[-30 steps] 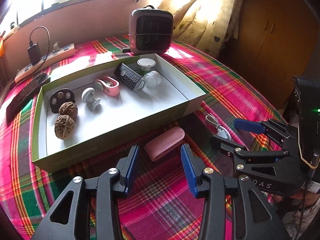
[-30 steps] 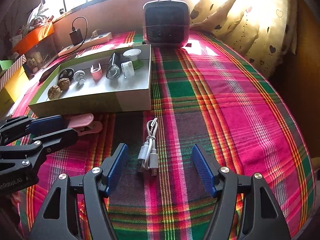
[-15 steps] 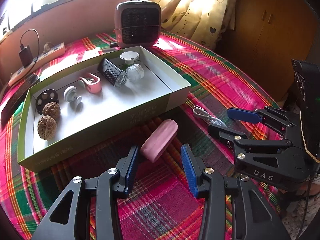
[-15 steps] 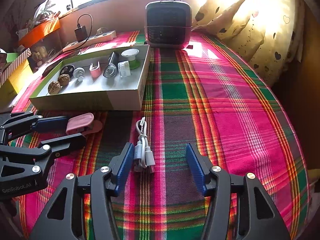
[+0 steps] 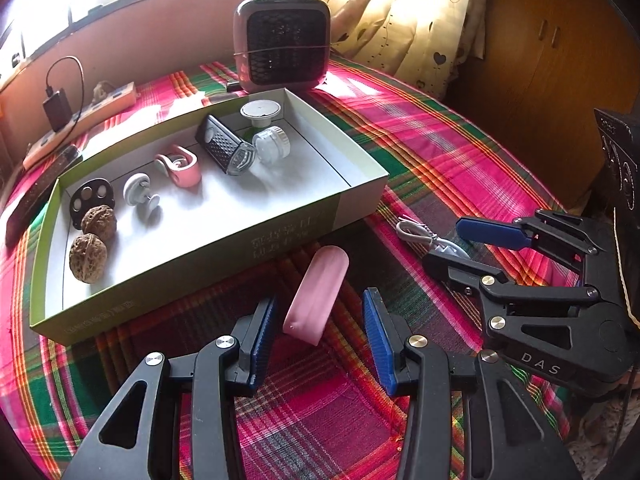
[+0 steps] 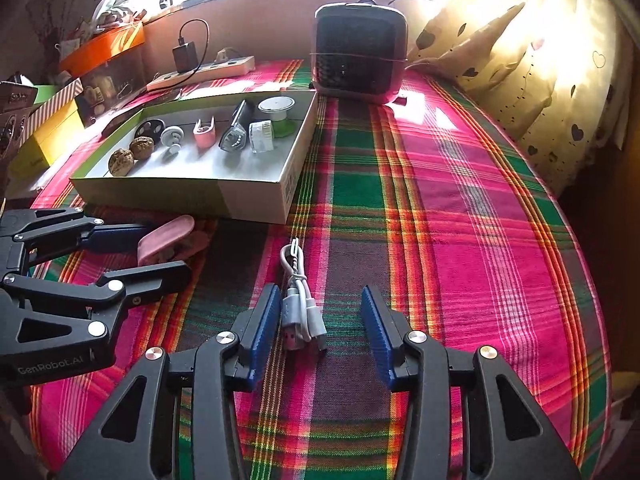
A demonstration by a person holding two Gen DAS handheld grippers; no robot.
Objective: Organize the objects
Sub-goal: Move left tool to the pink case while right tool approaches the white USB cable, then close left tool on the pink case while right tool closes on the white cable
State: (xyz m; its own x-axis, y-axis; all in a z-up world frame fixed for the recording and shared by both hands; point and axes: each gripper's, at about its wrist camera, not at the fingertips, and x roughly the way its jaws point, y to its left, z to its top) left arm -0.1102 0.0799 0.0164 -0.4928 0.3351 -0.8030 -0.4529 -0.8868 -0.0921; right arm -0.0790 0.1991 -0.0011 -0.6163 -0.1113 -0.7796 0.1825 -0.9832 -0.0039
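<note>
The left gripper (image 5: 318,334) hovered low over the plaid cloth (image 6: 460,240) with its fingers (image 5: 262,338) released; the near end of the pink case (image 5: 316,294) lay between them, touching neither pad. The case rested on the cloth just in front of the near wall of the box (image 5: 200,268), tilted so that its far end pointed toward the box. The right gripper (image 6: 316,334) stood to the right of the left one, and its jaws had just been closing around the bundled white cable (image 6: 300,308). The cable lay on the cloth between the fingers (image 6: 264,334), close against the left pad, with a clear gap to the right pad, so no grip was established. The box was open-topped and shallow, lying on the cloth left of centre. Inside it, from left to right, lay two walnuts (image 5: 90,240), a black disc with holes (image 5: 92,198), a white knob (image 5: 140,194), a pink clip (image 5: 180,166), a black grater-like item (image 5: 226,150), a clear jar (image 5: 272,144) and a white round lid (image 5: 260,112) in the far right corner. Behind the box stood a small heater (image 5: 284,44). A power strip (image 5: 80,120) with a black charger plugged in lay along the far left edge below the window. A curtain (image 6: 540,60) hung at the far right.
</note>
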